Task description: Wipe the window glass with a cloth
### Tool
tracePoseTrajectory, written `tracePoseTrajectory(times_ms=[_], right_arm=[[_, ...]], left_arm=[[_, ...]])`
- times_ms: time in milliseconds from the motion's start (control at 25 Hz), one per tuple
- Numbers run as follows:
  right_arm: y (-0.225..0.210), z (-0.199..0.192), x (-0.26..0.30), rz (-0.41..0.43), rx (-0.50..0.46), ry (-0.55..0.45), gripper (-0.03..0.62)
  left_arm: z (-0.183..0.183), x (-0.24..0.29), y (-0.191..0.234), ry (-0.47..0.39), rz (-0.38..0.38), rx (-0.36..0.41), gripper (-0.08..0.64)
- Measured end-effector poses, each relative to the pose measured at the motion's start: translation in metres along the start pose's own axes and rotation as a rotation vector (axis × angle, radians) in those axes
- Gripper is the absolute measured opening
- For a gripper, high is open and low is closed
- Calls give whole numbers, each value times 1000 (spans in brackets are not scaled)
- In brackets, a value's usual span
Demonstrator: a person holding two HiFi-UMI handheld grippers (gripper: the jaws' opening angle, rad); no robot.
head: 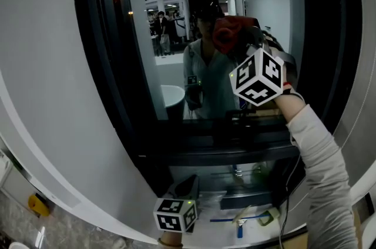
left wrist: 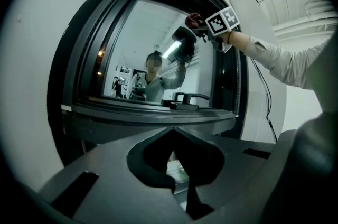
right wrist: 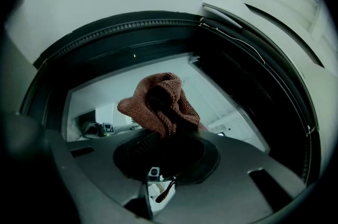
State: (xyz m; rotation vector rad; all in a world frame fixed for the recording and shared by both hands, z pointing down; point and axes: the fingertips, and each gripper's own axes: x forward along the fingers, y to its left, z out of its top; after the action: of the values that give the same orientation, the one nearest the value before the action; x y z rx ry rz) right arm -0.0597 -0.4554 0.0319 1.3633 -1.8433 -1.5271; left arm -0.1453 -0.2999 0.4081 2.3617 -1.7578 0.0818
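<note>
Rust-brown cloth [right wrist: 158,101], bunched, is clamped in the right gripper [right wrist: 161,139] jaws. It is held up at the window glass [head: 173,36], right part of the pane, near the dark frame [head: 104,66]; contact with the glass is unclear. Right arm raised, pale sleeve [head: 317,154]. Left gripper [head: 187,188] hangs low, under the sill, well apart from the cloth, jaws together with nothing between. Dark handle [left wrist: 189,97] sits on the lower frame. The glass reflects the person and a lit room.
</note>
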Motion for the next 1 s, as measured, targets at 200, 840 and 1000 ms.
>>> tracePoseTrajectory(times_ms=[200, 840, 1000], right_arm=[[34, -9, -9, 55, 13, 10, 61], [150, -49, -38, 238, 74, 78, 61], [166, -56, -43, 273, 86, 93, 61]], left_arm=[[2, -7, 3, -14, 12, -6, 5], [1, -18, -6, -29, 9, -6, 5], [0, -18, -9, -26, 5, -6, 5]])
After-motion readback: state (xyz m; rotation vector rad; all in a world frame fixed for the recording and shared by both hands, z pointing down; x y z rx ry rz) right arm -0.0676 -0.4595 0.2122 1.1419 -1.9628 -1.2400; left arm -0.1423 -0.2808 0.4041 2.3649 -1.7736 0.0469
